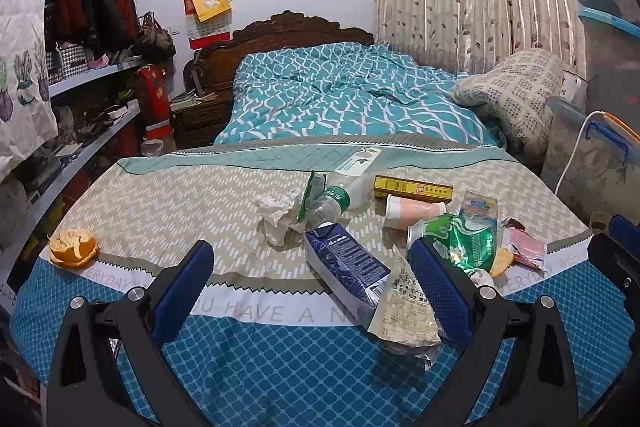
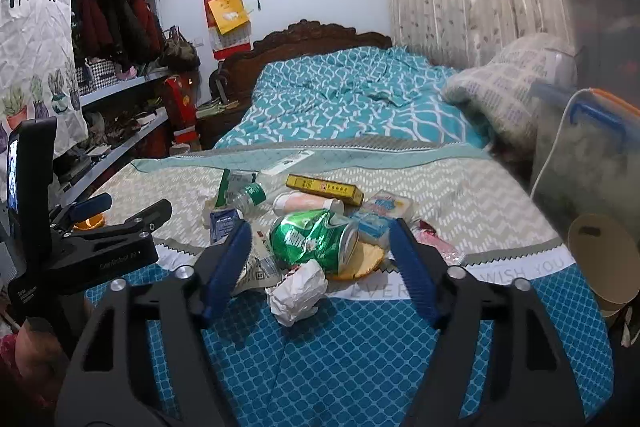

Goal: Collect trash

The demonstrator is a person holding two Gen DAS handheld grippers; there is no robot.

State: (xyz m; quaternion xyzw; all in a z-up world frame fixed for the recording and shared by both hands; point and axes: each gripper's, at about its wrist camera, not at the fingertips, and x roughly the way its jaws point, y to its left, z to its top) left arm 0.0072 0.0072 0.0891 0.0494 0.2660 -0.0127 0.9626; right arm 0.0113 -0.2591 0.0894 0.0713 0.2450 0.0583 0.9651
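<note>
Right wrist: crushed green can (image 2: 314,241), empty-looking.

**Open jaws facing a heap of litter on the table**

The right gripper (image 2: 320,247) is hovering with its blue fingers (image 2: 228,267) spread wide, framing a crushed green can (image 2: 314,239). A crumpled white paper (image 2: 298,291) is lying just in front of the can. A yellow box (image 2: 324,189) is sitting behind, and the left gripper (image 2: 120,211) is reaching in alongside.

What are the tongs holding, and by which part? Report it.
Nothing is held. The left tongs and right tongs are both open above the tablecloth, with the trash lying loose between and beyond their fingers.
</note>
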